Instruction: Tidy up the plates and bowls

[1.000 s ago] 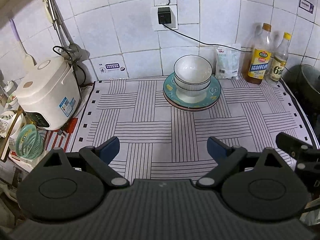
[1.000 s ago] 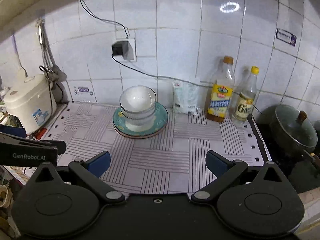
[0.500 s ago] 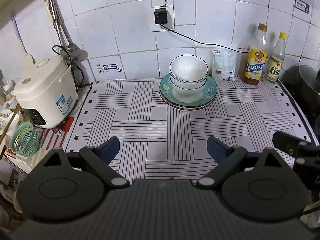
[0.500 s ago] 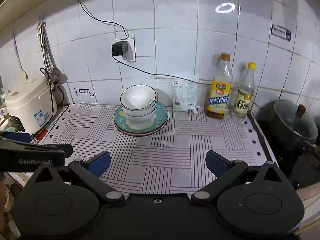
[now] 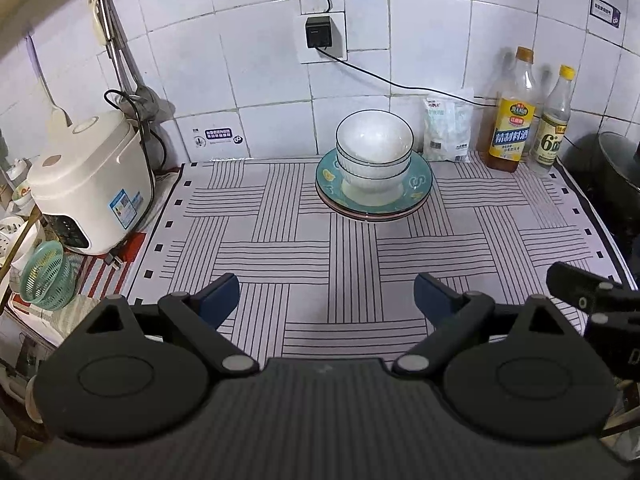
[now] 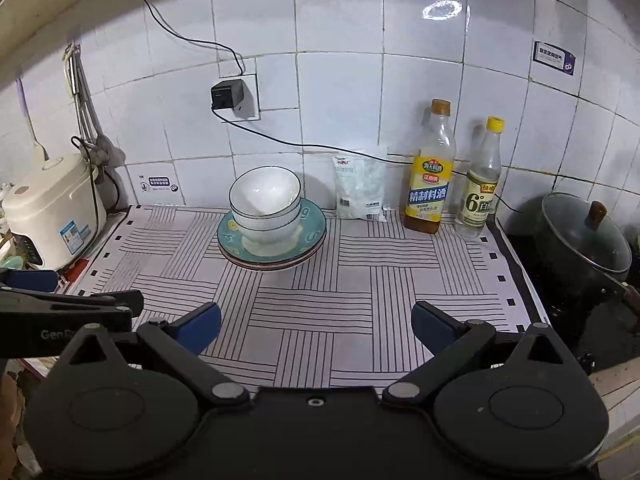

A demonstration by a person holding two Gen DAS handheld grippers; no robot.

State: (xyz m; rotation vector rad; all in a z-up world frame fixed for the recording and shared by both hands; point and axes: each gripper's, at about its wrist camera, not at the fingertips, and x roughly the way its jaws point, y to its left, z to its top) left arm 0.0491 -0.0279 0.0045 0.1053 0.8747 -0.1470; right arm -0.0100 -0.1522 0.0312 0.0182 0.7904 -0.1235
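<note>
Stacked white bowls (image 5: 374,148) with dark rims sit on a stack of plates, the top one teal (image 5: 420,184), at the back of the striped mat near the wall. The bowls (image 6: 266,204) and teal plate (image 6: 310,232) also show in the right wrist view. My left gripper (image 5: 326,298) is open and empty, low over the mat's front, well short of the stack. My right gripper (image 6: 316,322) is open and empty, also near the front edge. The right gripper's finger shows at the right edge of the left wrist view (image 5: 580,286).
A white rice cooker (image 5: 86,182) stands at the left, a green basket (image 5: 44,274) below it. A salt bag (image 5: 448,130), two bottles (image 5: 514,116) and a lidded dark pot (image 6: 580,240) stand at the back right. A cable runs from the wall socket (image 5: 320,34).
Both grippers have drawn back and up from the stack, so the bowls and plates look farther away. The jaws stay open. The dishes have not moved.
</note>
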